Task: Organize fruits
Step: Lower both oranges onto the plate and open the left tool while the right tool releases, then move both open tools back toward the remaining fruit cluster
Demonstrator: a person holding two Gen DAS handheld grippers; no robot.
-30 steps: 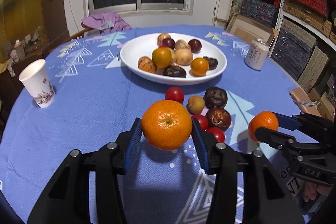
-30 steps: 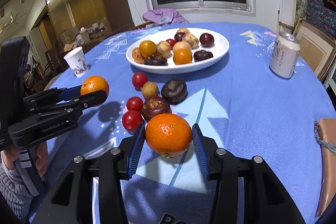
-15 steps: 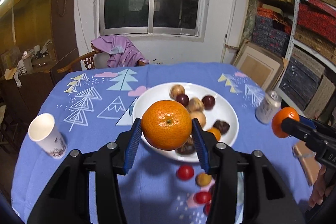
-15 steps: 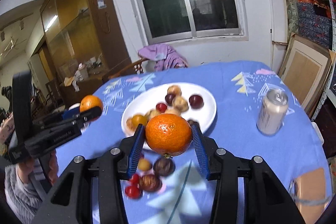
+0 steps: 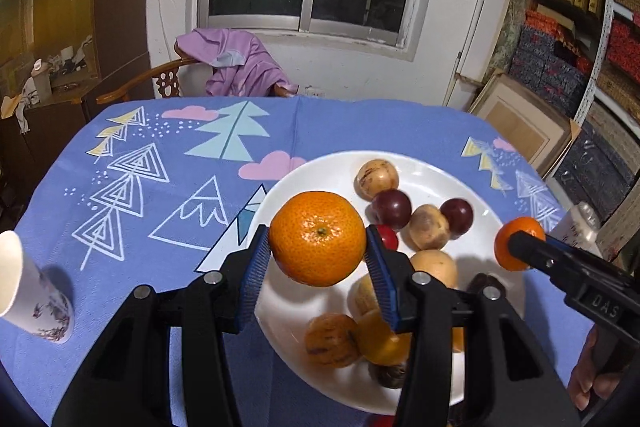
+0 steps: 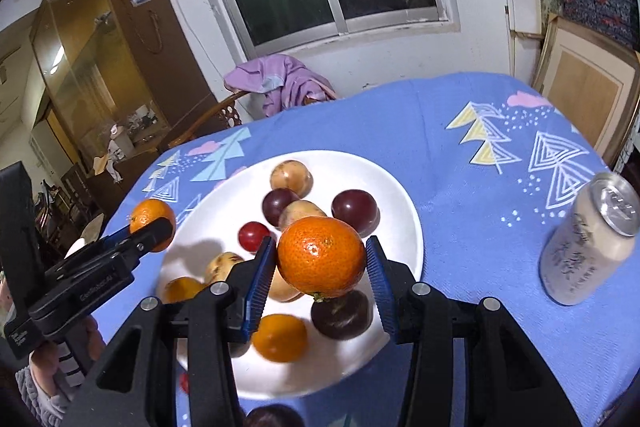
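Observation:
My left gripper (image 5: 316,261) is shut on an orange (image 5: 317,238), held above the left part of the white plate (image 5: 332,171). Above the plate's near right part, my right gripper (image 6: 320,267) is shut on a second orange (image 6: 321,257). The plate (image 6: 392,195) holds several fruits: dark plums (image 6: 355,207), tan round fruits (image 6: 291,179), small oranges (image 6: 279,337) and a red one (image 6: 253,235). In the left wrist view the right gripper (image 5: 516,247) shows at the right with its orange (image 5: 505,245). The left gripper (image 6: 154,227) and its orange (image 6: 149,217) appear at the left of the right wrist view.
A drink can (image 6: 588,247) stands right of the plate. A paper cup (image 5: 28,291) stands at the table's left. Beyond the blue patterned tablecloth (image 5: 160,155) is a chair with a purple garment (image 5: 236,67). A few fruits lie on the cloth below the plate (image 6: 272,417).
Both grippers, each still holding its orange, have travelled forward from the loose fruits on the cloth to over the plate. The plate now lies directly beneath them.

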